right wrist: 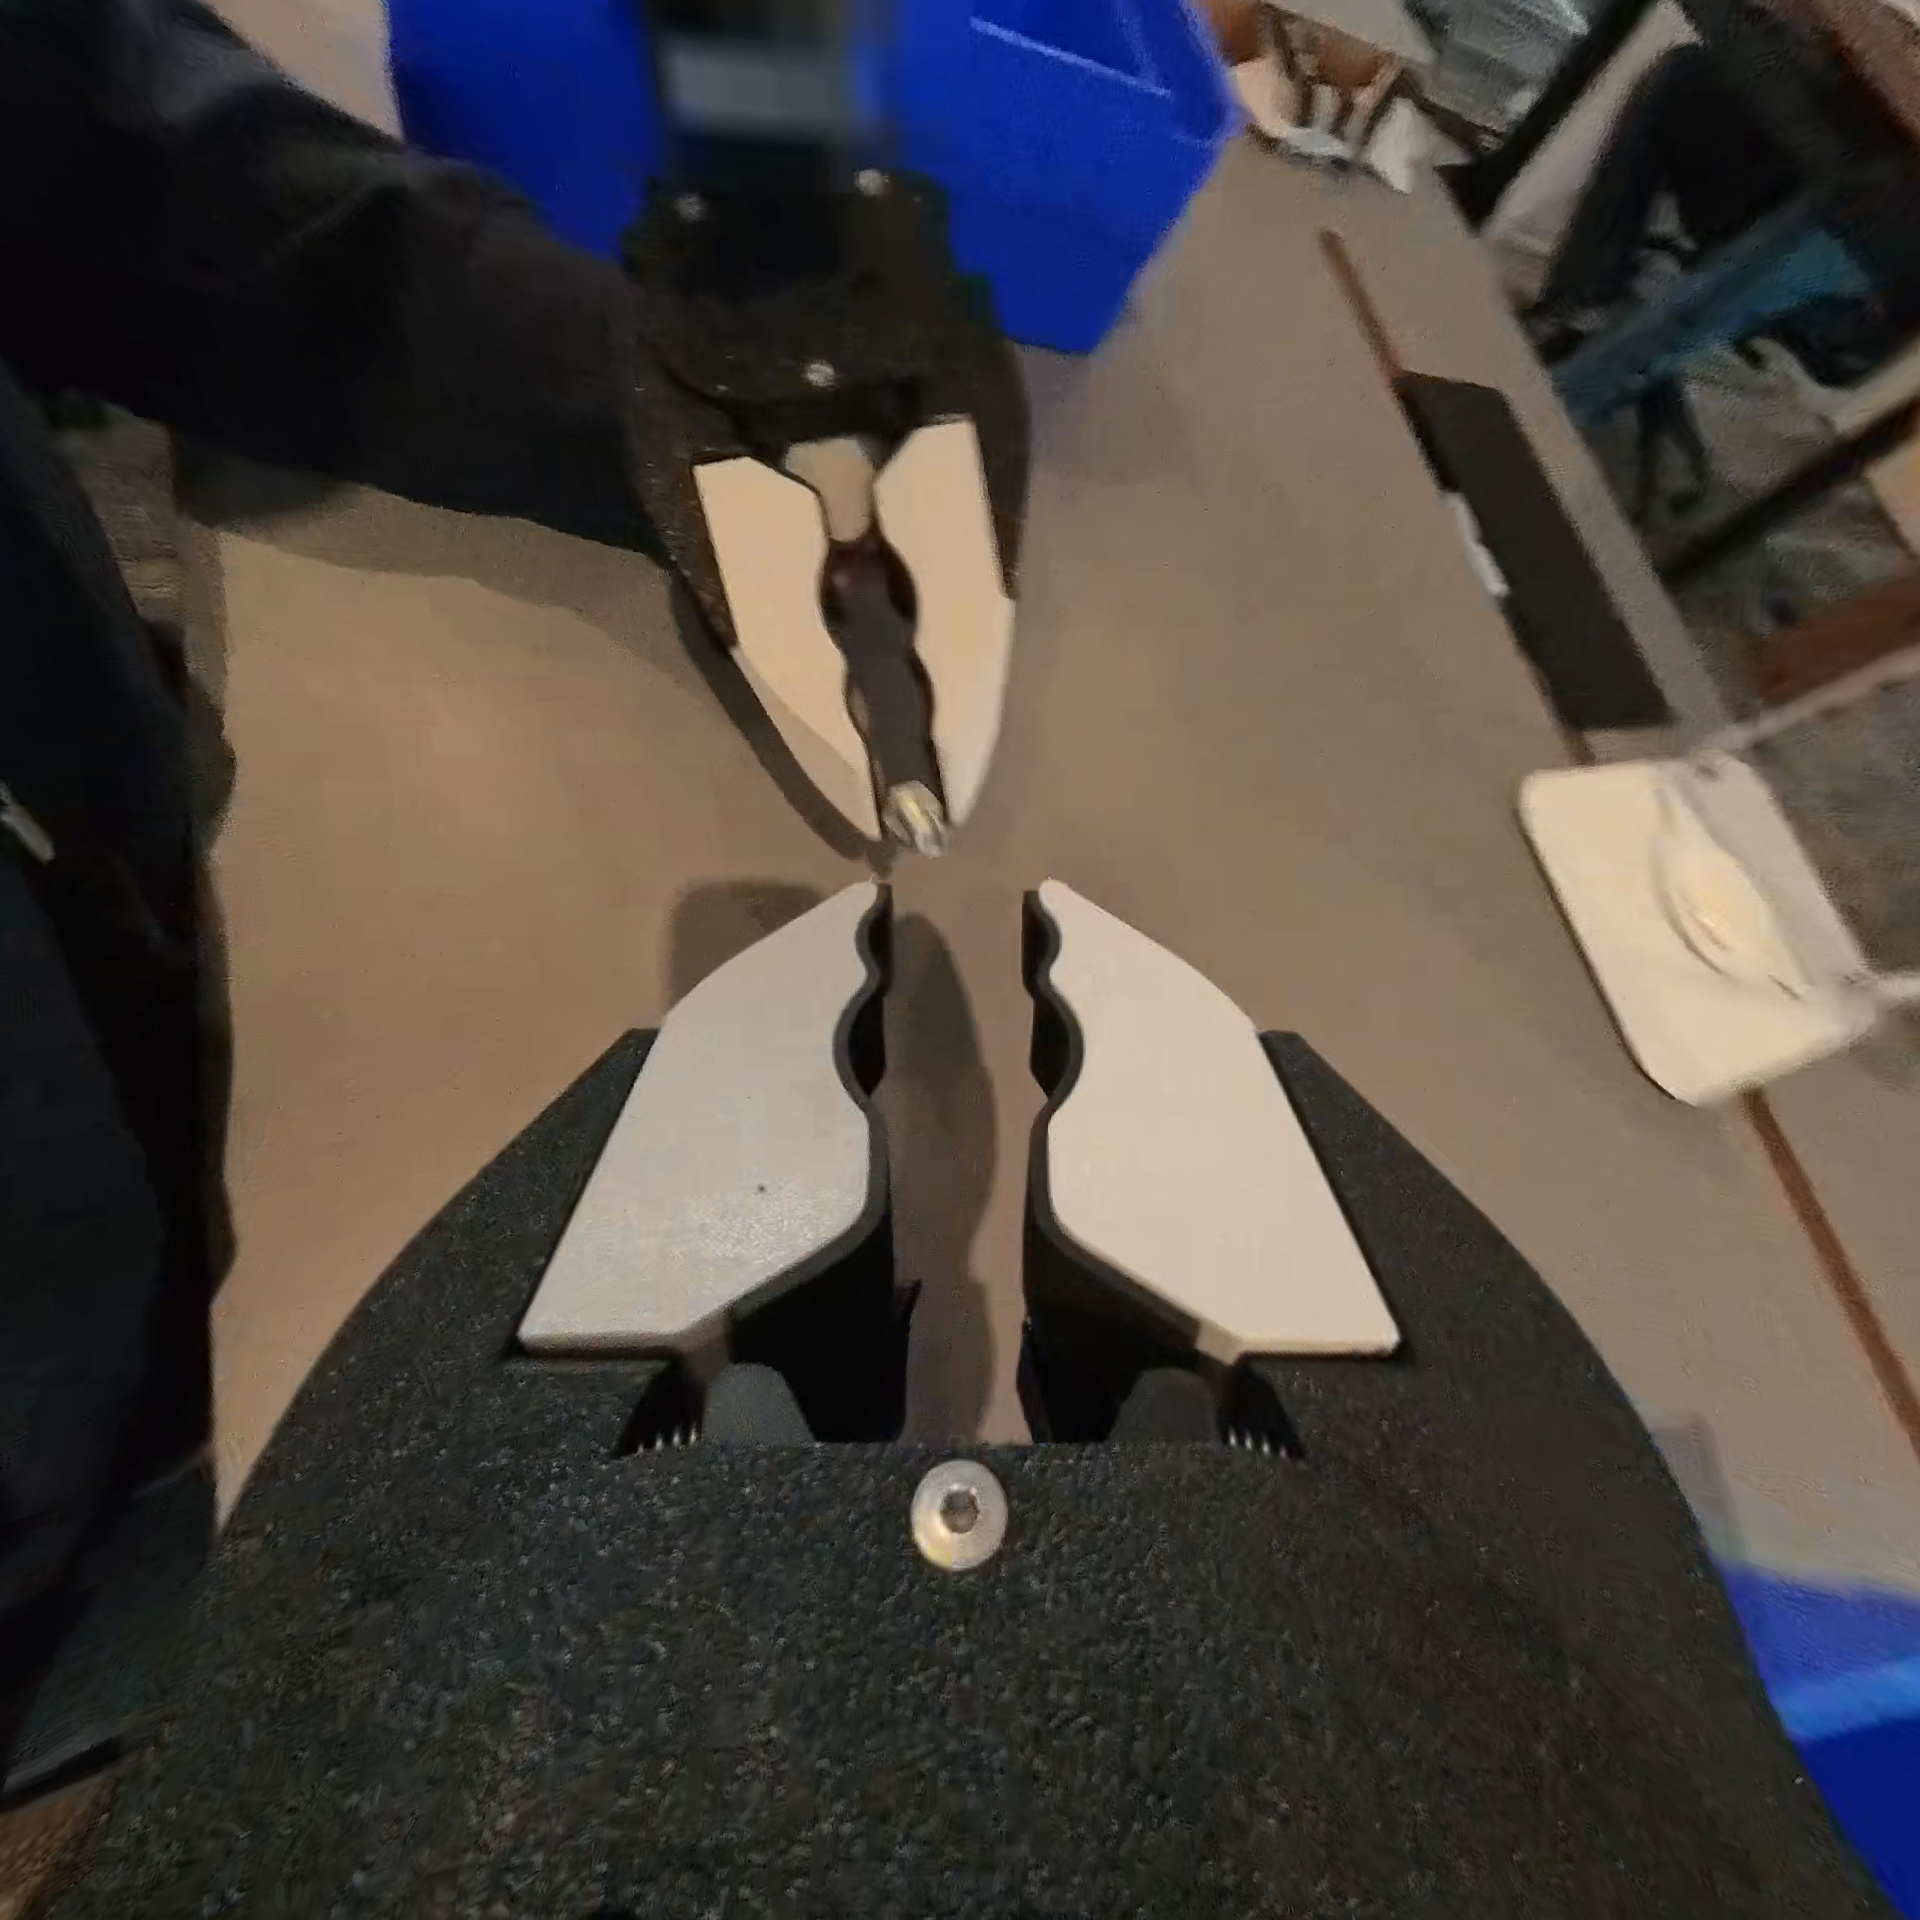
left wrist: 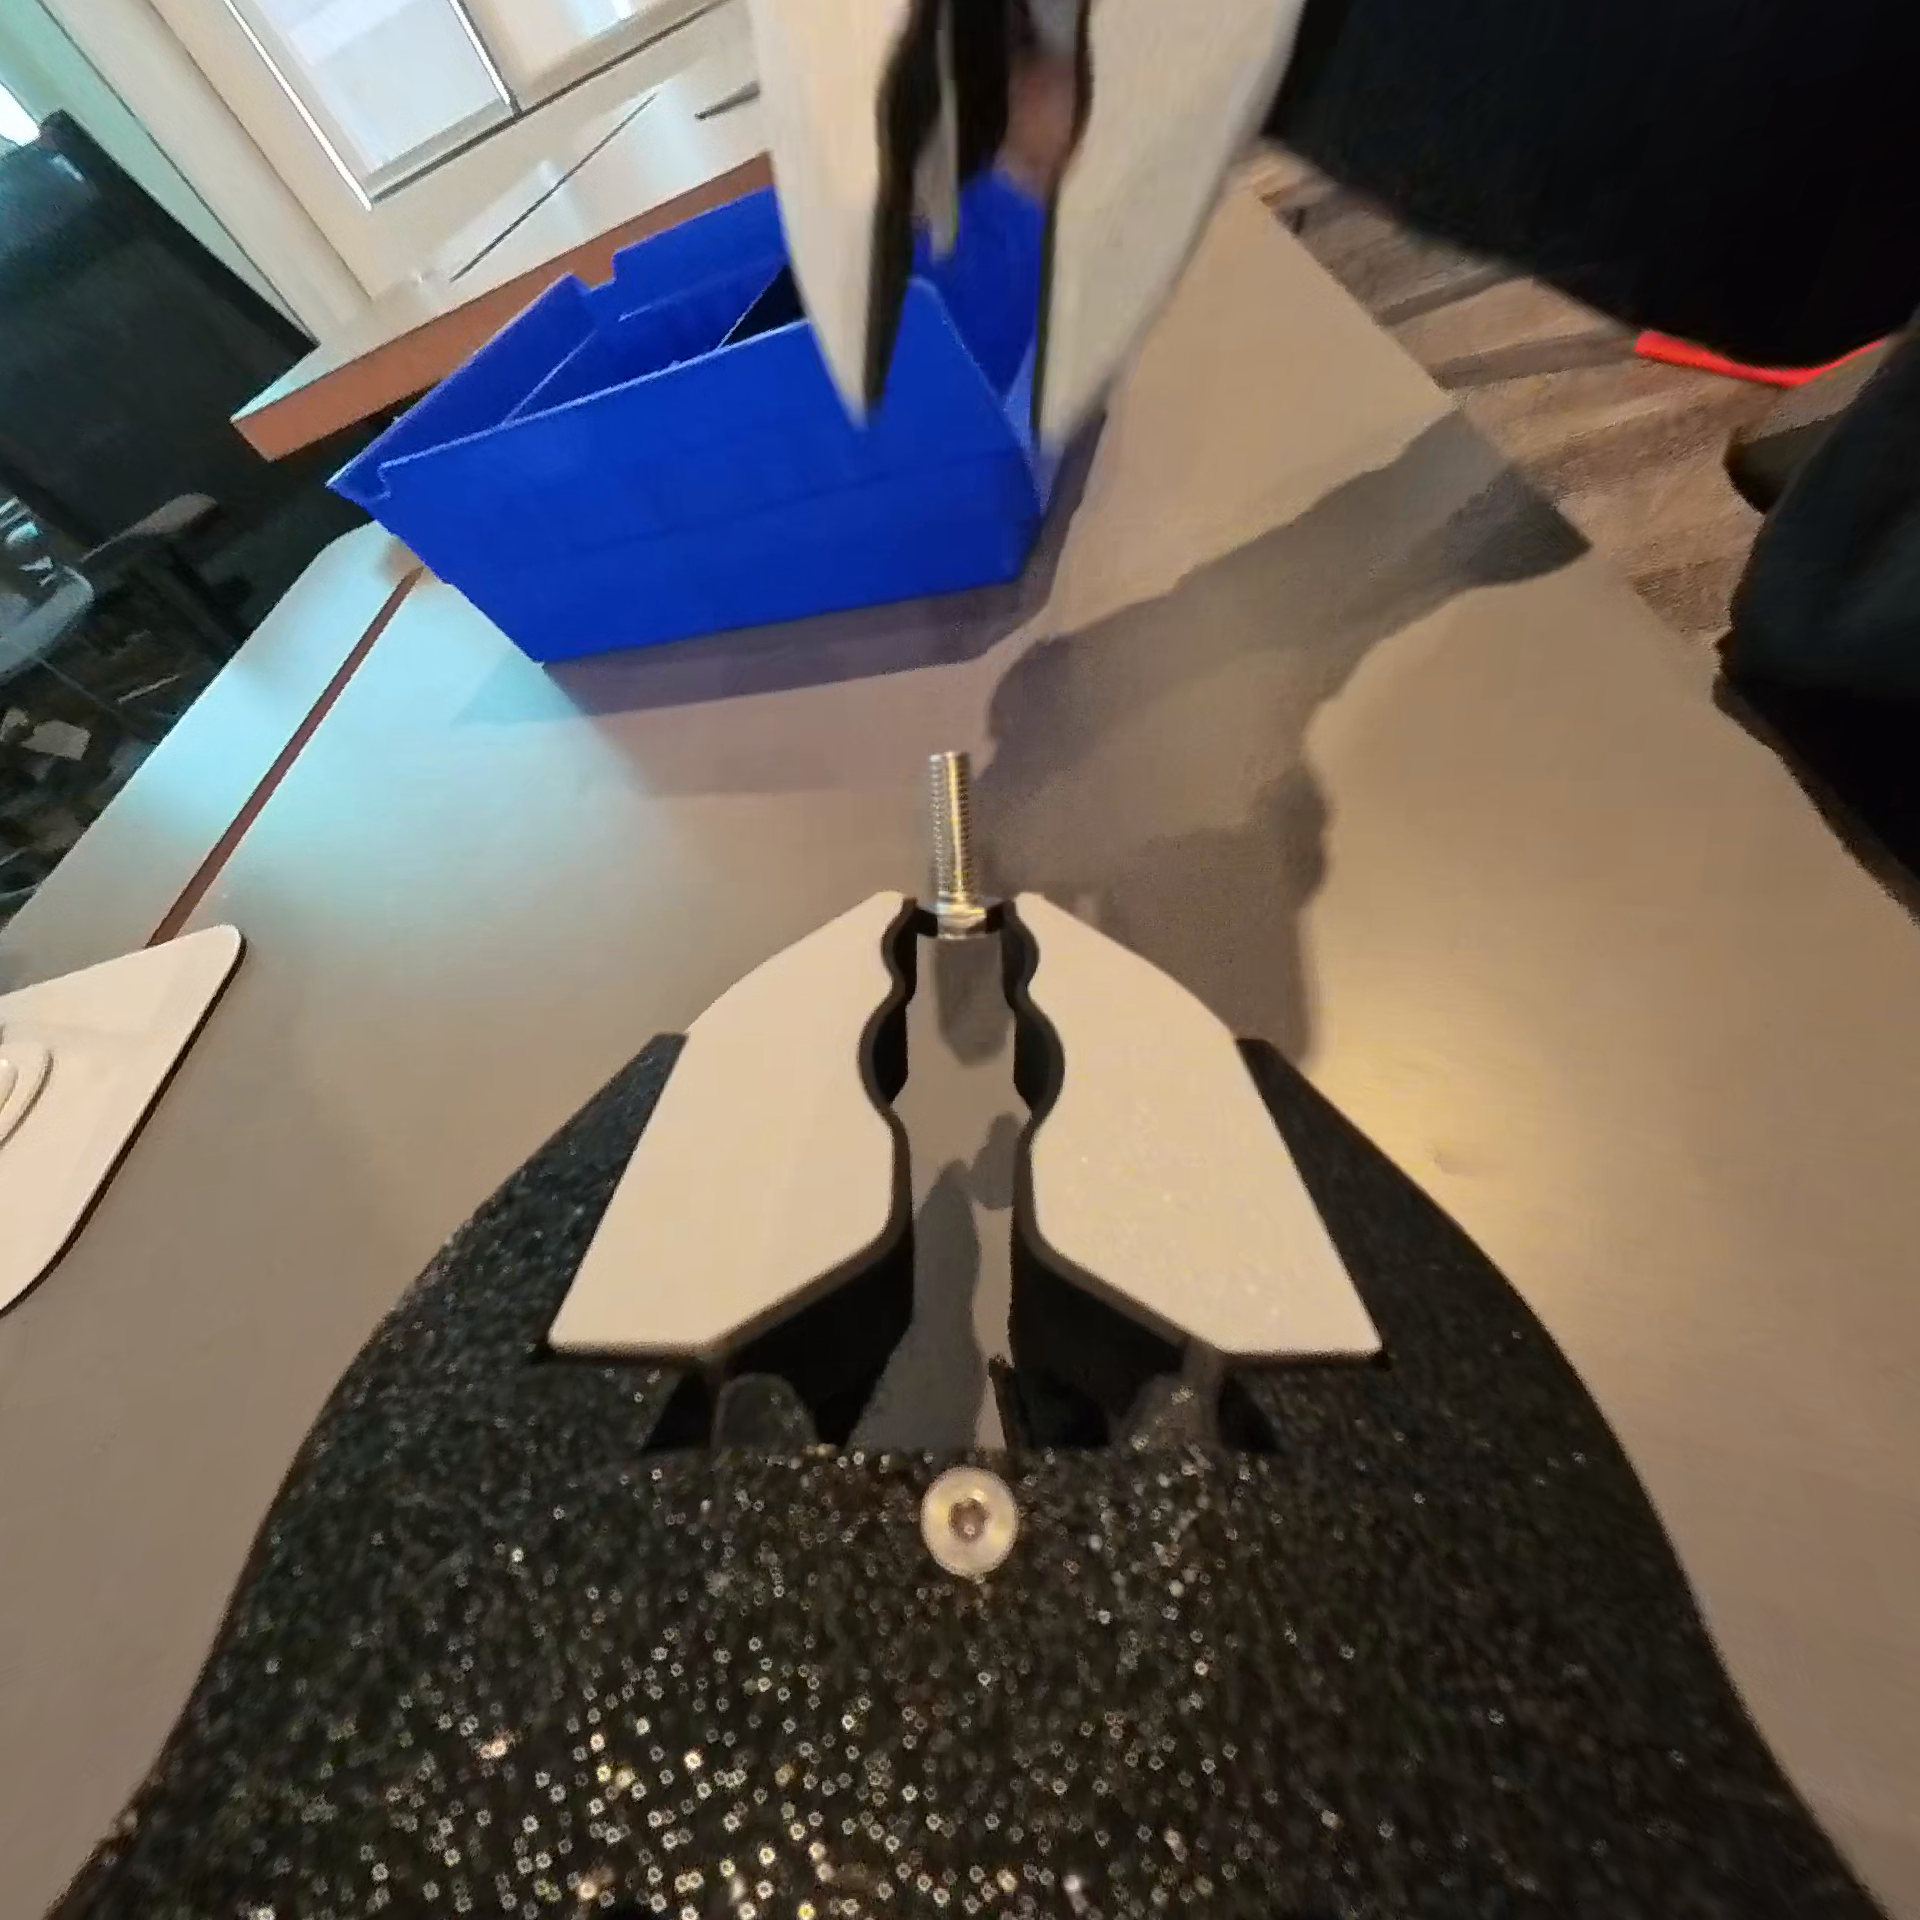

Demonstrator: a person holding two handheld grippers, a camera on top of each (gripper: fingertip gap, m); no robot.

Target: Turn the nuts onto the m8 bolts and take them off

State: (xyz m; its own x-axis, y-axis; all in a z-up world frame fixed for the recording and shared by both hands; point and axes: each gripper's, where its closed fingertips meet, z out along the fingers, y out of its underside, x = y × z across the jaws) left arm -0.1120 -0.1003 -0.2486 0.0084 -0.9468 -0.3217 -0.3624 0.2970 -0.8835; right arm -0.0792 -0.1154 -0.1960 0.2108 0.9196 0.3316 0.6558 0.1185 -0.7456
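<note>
My left gripper point(left wrist: 958, 909) is shut on the hex head of a silver M8 bolt point(left wrist: 951, 831). The threaded shank sticks out forward past the fingertips, above the grey table point(left wrist: 1507, 935). The right wrist view shows the same grasp: the left gripper point(right wrist: 914, 821) pinches the bolt point(right wrist: 914, 812) at its tips and points it toward me. My right gripper point(right wrist: 956, 894) is open with nothing between its pads, just short of the bolt's end. In the left wrist view it point(left wrist: 956, 405) hangs blurred above the bolt. I see no nut.
A blue plastic bin point(left wrist: 707, 499) stands on the table behind the bolt and also shows in the right wrist view point(right wrist: 1049, 156). A white pad point(left wrist: 94, 1091) lies near the table's edge point(right wrist: 1683, 914). A black strip point(right wrist: 1538, 540) lies by the seam. A dark sleeve point(right wrist: 312, 312) reaches in. The grippers' ends are close to 7 cm from one another.
</note>
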